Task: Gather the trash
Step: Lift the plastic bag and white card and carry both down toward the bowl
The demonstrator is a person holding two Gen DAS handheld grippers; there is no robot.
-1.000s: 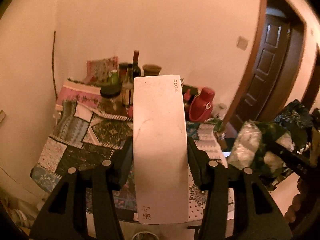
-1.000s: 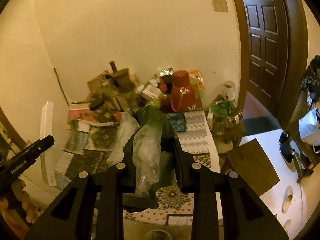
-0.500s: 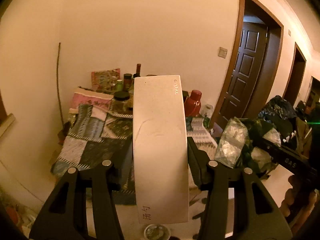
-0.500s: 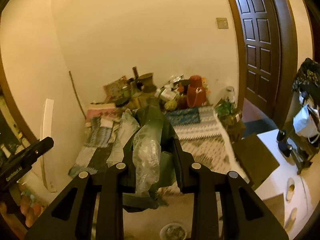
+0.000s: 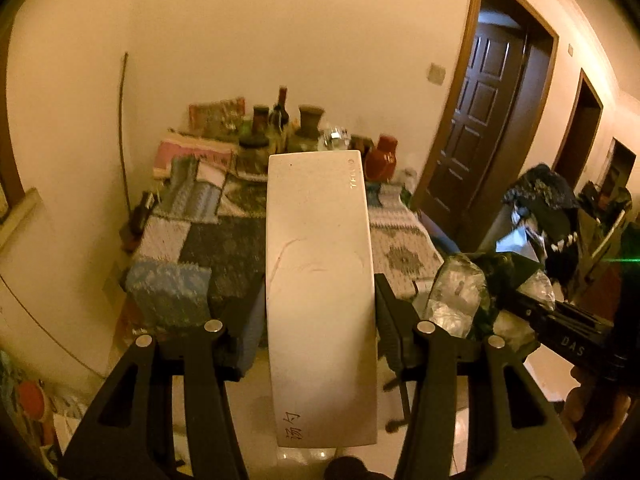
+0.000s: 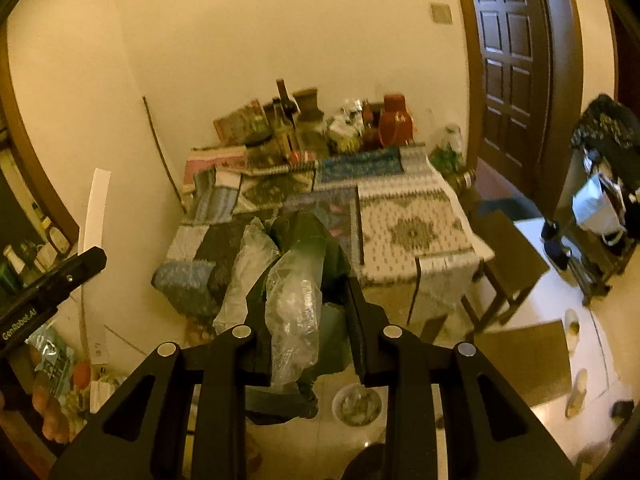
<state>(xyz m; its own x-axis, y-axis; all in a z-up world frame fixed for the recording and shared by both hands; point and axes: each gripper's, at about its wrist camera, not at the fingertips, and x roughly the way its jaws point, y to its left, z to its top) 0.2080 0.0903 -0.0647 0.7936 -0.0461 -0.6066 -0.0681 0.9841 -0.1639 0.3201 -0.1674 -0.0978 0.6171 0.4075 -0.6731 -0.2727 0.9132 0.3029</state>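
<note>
Clenched in the right gripper (image 6: pixel 310 312): a crumpled wad of clear and dark green plastic bags (image 6: pixel 298 300), fingers fully closed on it, held in the air short of the patchwork-covered table (image 6: pixel 420 236). Probably light, soft and slippery; best pinched deep in the bunched middle, not by a loose flap. Clamped in the left gripper (image 5: pixel 320 312), jaws part-open against its long edges: a flat white box (image 5: pixel 320 292), stiff and likely light, apt to slide unless squeezed squarely. Beyond, bottles (image 6: pixel 286 116) by the wall.
</note>
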